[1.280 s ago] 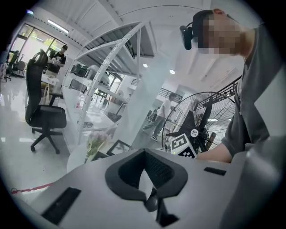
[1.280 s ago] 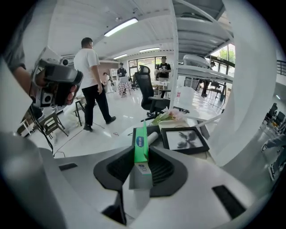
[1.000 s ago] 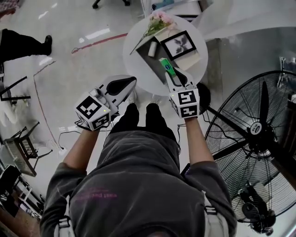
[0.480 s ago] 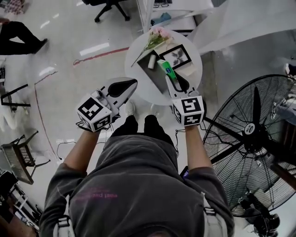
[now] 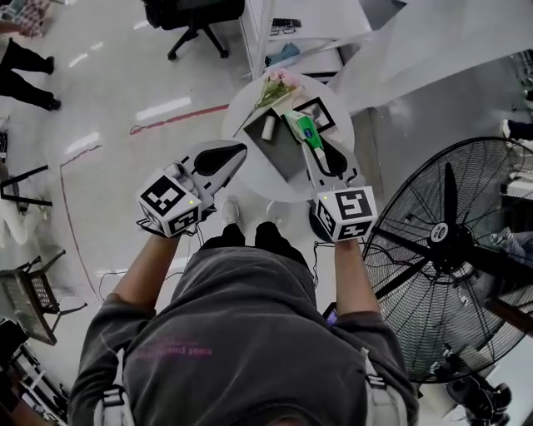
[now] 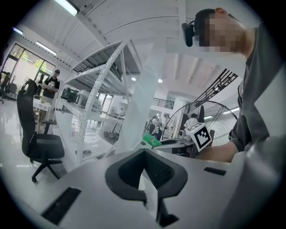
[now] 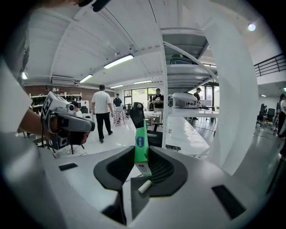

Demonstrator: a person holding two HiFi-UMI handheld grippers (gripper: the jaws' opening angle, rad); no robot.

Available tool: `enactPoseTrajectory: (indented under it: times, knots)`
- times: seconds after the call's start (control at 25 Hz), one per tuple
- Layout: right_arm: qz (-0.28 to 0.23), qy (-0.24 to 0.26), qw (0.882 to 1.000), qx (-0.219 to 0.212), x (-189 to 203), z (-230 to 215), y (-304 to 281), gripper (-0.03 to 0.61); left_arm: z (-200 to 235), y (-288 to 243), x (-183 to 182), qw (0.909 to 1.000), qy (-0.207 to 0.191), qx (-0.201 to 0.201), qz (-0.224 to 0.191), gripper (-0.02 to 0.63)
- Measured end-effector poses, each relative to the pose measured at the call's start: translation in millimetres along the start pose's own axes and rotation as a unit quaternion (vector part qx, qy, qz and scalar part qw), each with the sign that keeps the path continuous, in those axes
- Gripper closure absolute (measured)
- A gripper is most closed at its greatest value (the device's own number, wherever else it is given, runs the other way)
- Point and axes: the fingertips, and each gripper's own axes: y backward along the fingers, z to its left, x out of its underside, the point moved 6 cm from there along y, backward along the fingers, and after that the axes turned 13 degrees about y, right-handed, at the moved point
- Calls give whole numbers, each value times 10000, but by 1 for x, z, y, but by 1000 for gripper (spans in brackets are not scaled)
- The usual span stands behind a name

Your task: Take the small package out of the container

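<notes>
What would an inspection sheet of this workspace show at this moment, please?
Surface: small round white table, mostly covered.
Job's things: green small package held in the air, apparently out of the grey container.
Clutter: flowers, picture frame, white cylinder.
Grippers: right gripper shut on the small package; left gripper shut, empty, beside the table.
Cables: thin cable on the floor.
Surroundings: large fan, office chair, people standing about.
</notes>
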Motion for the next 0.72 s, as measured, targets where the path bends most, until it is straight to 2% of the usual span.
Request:
enactPoseTrajectory:
  times: [0.44,0.72]
  knots:
    - [-399,-73,9991,146,-35,-6,19,474,-7,-6,-21,9995,-208,217,-109,598]
    - [-504,3,9984,260,-43,-11,30,474,-11,-14,-32,9992,-273,287,-97,598]
